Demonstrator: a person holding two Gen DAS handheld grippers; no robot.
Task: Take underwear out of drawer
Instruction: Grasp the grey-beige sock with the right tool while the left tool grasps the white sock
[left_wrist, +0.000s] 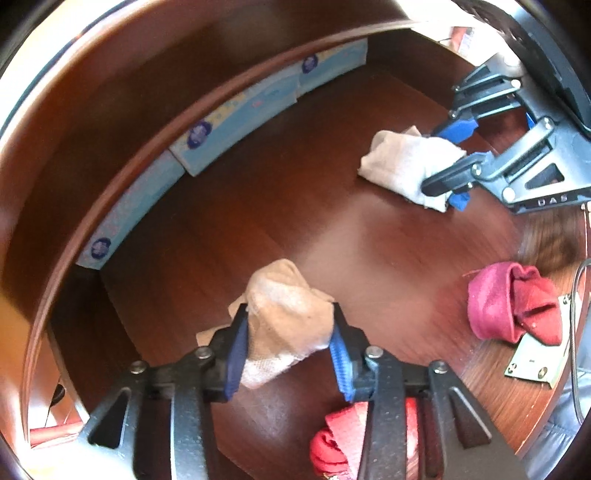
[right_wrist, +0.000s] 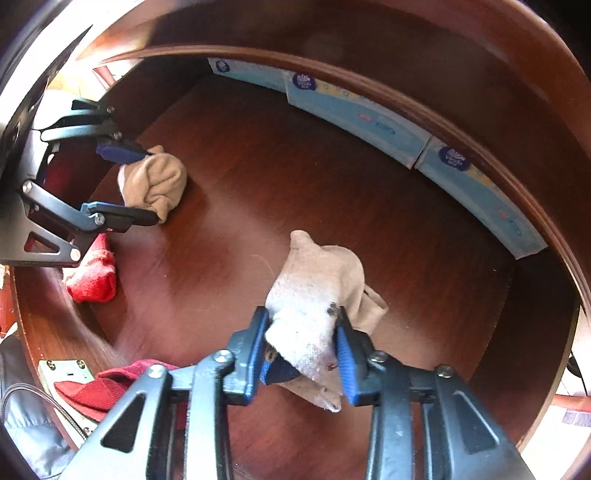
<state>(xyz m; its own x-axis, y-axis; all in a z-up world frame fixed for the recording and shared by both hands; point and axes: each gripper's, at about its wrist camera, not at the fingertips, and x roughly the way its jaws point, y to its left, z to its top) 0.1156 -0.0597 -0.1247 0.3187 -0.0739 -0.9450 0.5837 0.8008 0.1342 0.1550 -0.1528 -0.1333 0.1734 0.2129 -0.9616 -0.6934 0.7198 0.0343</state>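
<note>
**Both grippers clamped on pale bundles inside drawer**

In the left wrist view we find the left gripper (left_wrist: 288, 332), low centre, clamped on a beige bundle (left_wrist: 288, 325) over the drawer floor (left_wrist: 258, 206). At upper right, the right gripper (left_wrist: 448, 157) is clamped on a whitish bundle (left_wrist: 399, 162). A red bundle (left_wrist: 513, 299) lies at right.

Two bundles (right_wrist: 317, 295) (right_wrist: 155, 181) in drawer (right_wrist: 295, 177); packs (right_wrist: 354, 114) behind.
</note>
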